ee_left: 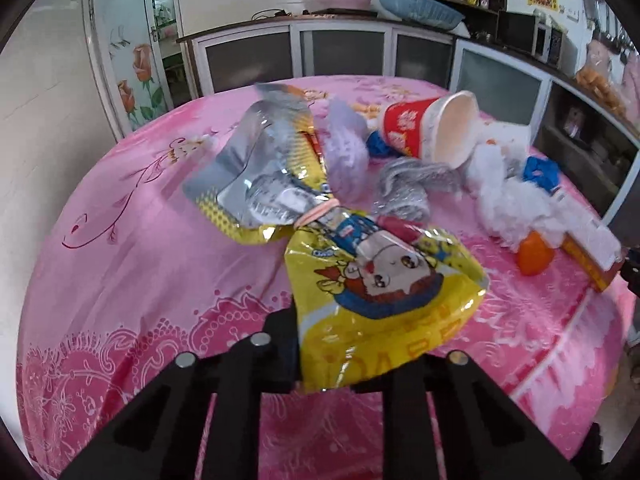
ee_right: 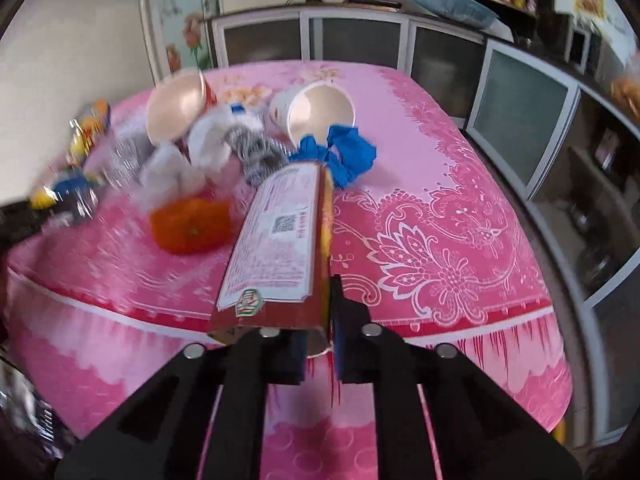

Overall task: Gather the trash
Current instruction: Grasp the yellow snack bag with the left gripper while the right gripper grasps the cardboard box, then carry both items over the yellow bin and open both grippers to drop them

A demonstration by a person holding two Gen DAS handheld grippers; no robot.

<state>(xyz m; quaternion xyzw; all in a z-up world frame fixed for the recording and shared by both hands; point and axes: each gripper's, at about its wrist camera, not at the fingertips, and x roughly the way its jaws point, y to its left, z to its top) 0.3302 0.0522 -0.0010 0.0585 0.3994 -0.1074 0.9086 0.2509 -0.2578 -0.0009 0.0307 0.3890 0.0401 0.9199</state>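
My left gripper (ee_left: 320, 344) is shut on a yellow snack bag (ee_left: 376, 280) with a cartoon girl, tied at its middle with a pink band, its silver end (ee_left: 256, 168) spread over the pink table. My right gripper (ee_right: 320, 320) is shut on a long red and white carton (ee_right: 280, 240), held over the table's near edge; the carton also shows in the left wrist view (ee_left: 588, 252). On the table lie a red paper cup (ee_left: 428, 128) on its side, white cotton wads (ee_left: 508, 196), blue plastic scraps (ee_right: 340, 152), an orange lump (ee_right: 192, 224) and a second white cup (ee_right: 320, 108).
The table wears a pink floral cloth (ee_right: 440, 240) that hangs over its edges. Glass-door cabinets (ee_left: 340, 52) run behind it and along the right wall (ee_right: 520, 112). A grey knitted scrap (ee_left: 404, 188) lies among the trash. A dark wrapper (ee_right: 24, 412) shows at the lower left.
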